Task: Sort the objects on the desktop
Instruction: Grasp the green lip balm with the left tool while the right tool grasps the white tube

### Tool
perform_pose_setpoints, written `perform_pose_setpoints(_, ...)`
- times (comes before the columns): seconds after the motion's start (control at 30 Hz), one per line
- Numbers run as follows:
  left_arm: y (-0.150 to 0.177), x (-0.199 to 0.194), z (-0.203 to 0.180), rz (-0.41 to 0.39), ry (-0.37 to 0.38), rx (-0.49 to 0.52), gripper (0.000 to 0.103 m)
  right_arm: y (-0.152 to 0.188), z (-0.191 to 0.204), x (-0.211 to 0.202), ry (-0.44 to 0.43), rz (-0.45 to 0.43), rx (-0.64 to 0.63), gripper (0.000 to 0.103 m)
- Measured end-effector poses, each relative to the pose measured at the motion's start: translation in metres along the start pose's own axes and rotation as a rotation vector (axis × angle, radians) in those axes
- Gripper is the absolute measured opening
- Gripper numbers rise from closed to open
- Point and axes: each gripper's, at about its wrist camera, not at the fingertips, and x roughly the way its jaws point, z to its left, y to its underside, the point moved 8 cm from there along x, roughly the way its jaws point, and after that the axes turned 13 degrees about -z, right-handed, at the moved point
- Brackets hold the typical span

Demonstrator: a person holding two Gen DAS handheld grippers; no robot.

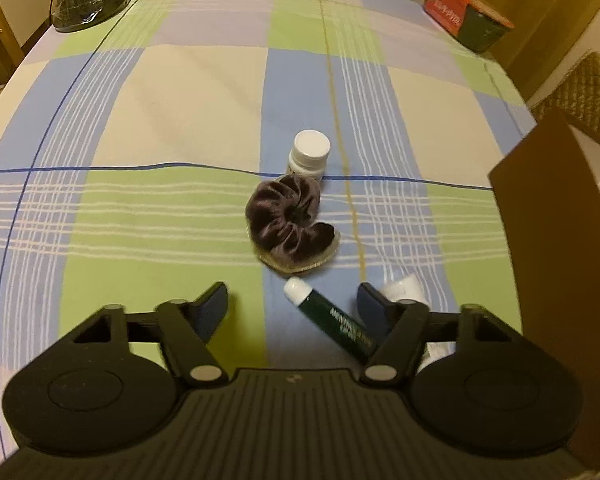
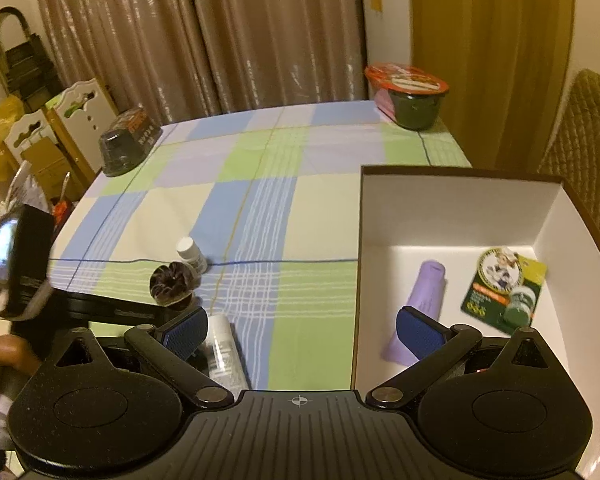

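In the left wrist view my left gripper (image 1: 292,306) is open just above the checked tablecloth. A dark green tube with a white cap (image 1: 332,320) lies between its fingers, close to the right one. Beyond it sits a purple velvet scrunchie (image 1: 288,216), and behind that a small white bottle (image 1: 310,152). A white tube (image 1: 404,288) pokes out beside the right finger. My right gripper (image 2: 302,332) is open and holds nothing, straddling the left wall of the white-lined box (image 2: 440,208). Inside the box lie a lilac roll (image 2: 420,304) and a green carded pack (image 2: 504,288).
Two instant noodle bowls stand at the far table corners, a black one (image 2: 126,140) on the left and a red-lidded one (image 2: 410,92) on the right. A person's hand (image 2: 0,356) grips the left gripper's handle. The scrunchie (image 2: 172,282), bottle (image 2: 190,254) and white tube (image 2: 224,352) lie left of the box.
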Motion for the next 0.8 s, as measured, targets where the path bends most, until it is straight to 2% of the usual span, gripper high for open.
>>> perform_pose_setpoints(0.03,0.002,0.004,-0.001,0.008,-0.004,0.008,0.046,-0.001,0.001,0.001,-0.009,-0.002,-0.008,0.103)
perform_pose_setpoints(0.13,0.009,0.007,0.000,0.020,0.019,0.016,0.042,-0.002,0.007,0.005,-0.035,-0.002,-0.031,0.103)
perform_pose_setpoints(0.23,0.016,0.001,0.006,0.024,0.039,0.054,0.017,0.000,0.015,0.012,-0.058,0.009,-0.054,0.103)
perform_pose_setpoints(0.3,0.021,-0.004,0.014,0.030,0.051,0.084,0.013,0.004,0.023,0.015,-0.082,0.025,-0.066,0.103)
perform_pose_setpoints(0.37,0.027,-0.010,0.026,0.040,0.065,0.113,0.013,0.010,0.032,0.018,-0.108,0.045,-0.078,0.103)
perform_pose_setpoints(0.5,0.035,-0.022,0.052,0.063,0.061,0.104,0.016,0.025,0.053,0.028,-0.147,0.093,-0.100,0.103)
perform_pose_setpoints(0.53,0.037,-0.024,0.053,0.062,0.061,0.102,0.029,0.029,0.057,0.032,-0.153,0.106,-0.102,0.103)
perform_pose_setpoints(0.57,0.039,-0.026,0.054,0.062,0.062,0.099,0.048,0.033,0.062,0.036,-0.157,0.118,-0.104,0.103)
perform_pose_setpoints(0.6,0.040,-0.027,0.054,0.061,0.062,0.097,0.052,0.038,0.066,0.040,-0.162,0.130,-0.105,0.103)
perform_pose_setpoints(0.7,0.046,-0.033,0.057,0.060,0.063,0.090,0.053,0.052,0.072,0.053,-0.149,0.162,-0.104,0.103)
perform_pose_setpoints(0.8,0.050,-0.037,0.057,0.048,0.054,0.103,0.044,0.062,0.069,0.064,-0.124,0.189,-0.095,0.103)
